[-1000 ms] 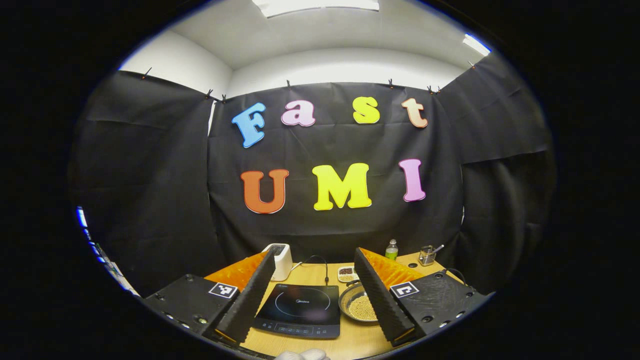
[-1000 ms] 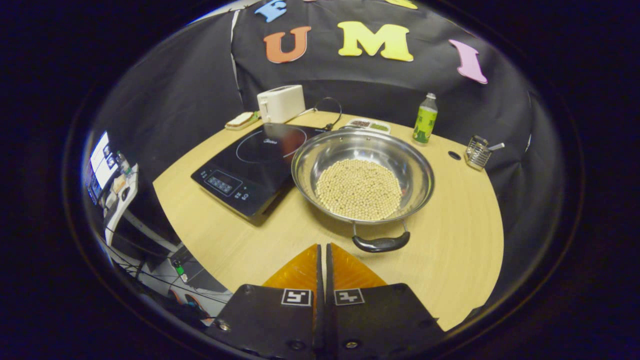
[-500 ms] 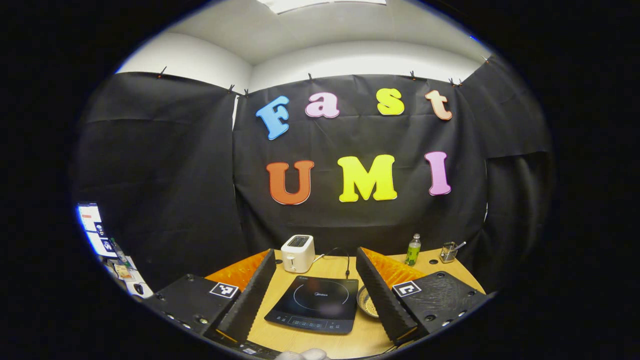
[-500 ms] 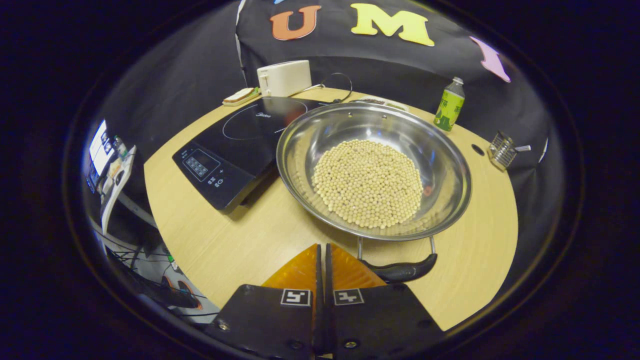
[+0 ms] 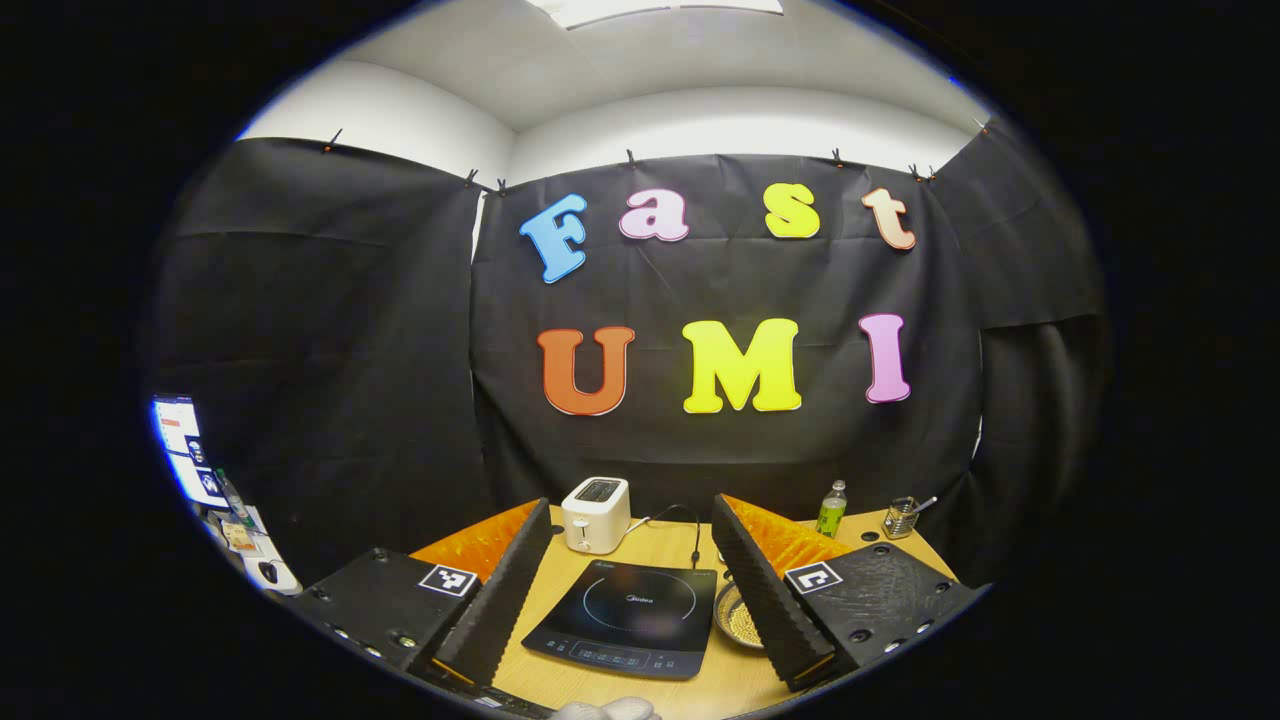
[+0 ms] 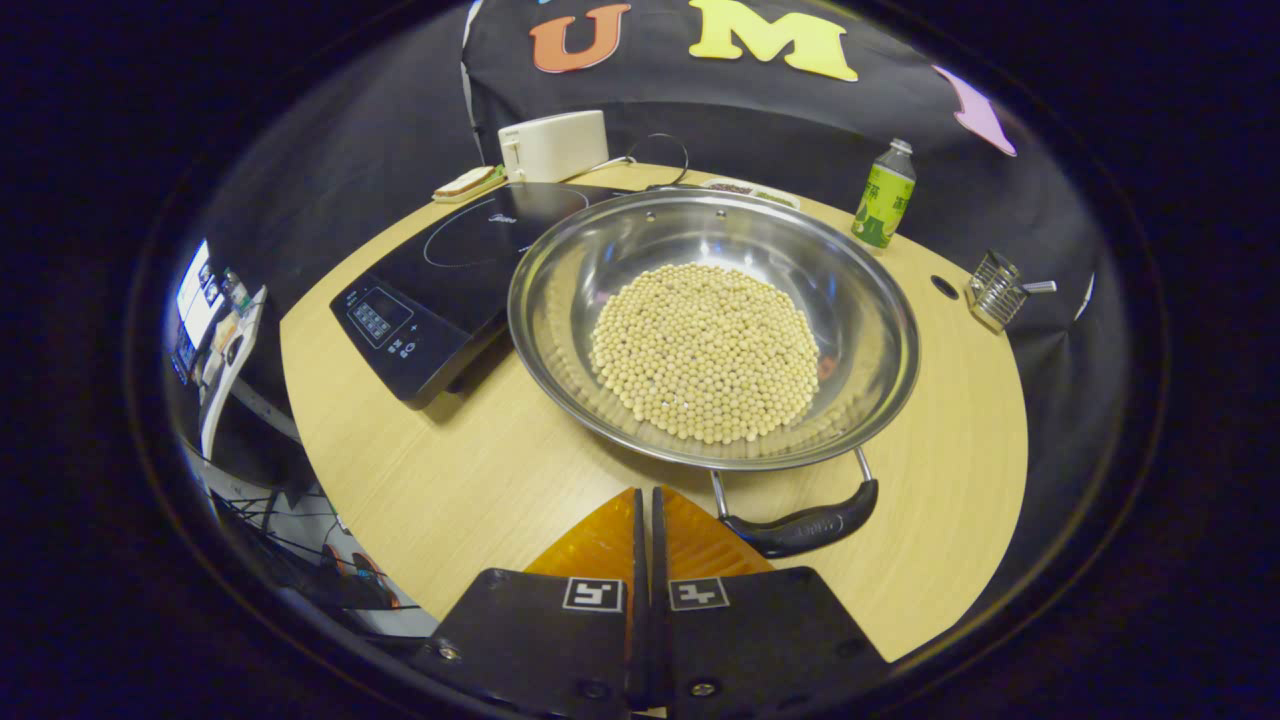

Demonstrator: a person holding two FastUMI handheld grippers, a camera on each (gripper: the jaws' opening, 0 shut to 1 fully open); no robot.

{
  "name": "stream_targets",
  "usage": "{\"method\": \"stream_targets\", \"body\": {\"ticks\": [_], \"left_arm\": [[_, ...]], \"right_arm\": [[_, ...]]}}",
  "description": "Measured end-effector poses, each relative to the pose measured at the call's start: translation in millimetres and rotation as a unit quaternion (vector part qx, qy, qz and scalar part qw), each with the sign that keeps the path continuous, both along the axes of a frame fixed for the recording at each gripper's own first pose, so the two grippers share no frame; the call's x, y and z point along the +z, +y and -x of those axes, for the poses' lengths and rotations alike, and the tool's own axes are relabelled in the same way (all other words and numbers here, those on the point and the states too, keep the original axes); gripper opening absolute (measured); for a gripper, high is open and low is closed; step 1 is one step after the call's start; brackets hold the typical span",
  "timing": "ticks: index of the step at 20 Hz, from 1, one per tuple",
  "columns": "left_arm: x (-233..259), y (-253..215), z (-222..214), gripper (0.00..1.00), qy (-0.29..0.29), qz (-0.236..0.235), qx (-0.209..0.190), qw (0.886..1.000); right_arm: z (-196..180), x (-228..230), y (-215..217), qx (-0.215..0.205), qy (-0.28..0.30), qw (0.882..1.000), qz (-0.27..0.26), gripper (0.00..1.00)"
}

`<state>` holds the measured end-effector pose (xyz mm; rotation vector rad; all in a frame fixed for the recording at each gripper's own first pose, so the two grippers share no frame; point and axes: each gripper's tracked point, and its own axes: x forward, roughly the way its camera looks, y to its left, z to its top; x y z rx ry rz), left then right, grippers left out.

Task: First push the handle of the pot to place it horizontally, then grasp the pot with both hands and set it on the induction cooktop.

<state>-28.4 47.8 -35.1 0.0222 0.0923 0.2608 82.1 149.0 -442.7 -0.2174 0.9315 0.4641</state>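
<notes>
- The pot [image 6: 712, 330] is a wide, shallow, shiny metal pan at the centre of the right gripper view, standing on the table [image 6: 470, 480].
- It holds a round heap of small pale beans [image 6: 705, 352] covering its bottom.
- Its near handle [image 6: 805, 524], dark on two wire stems, lies at lower centre-right, just beside the right hand-held gripper [image 6: 645, 510], whose fingers are pressed together with nothing between them.
- The cooktop [image 6: 450, 280] sits to the pot's left, touching or nearly touching its rim.
- A wire basket [image 6: 992, 290] at the right edge holds a utensil; a bottle [image 6: 884, 194] stands upper right; a toaster [image 6: 553, 145] is at the top.
- In the left gripper view, the left hand-held gripper [image 5: 632, 530] is spread wide, holding nothing, with the cooktop [image 5: 625, 618] between its fingers and the pot [image 5: 738, 620] partly hidden behind the right-side finger.
</notes>
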Motion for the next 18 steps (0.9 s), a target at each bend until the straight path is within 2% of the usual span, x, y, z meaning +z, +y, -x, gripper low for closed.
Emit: {"method": "stream_targets", "body": {"ticks": [6,18], "left_arm": [[0,-3,-7,0.96,-0.004,0.001,-0.006,1.000],[-3,-5,-22,0.96,0.000,0.001,0.004,1.000]], "right_arm": [[-13,2,-21,-0.029,-0.002,1.000,-0.001,0.01],[-35,6,-56,-0.045,-0.010,0.999,0.008,0.01]]}}
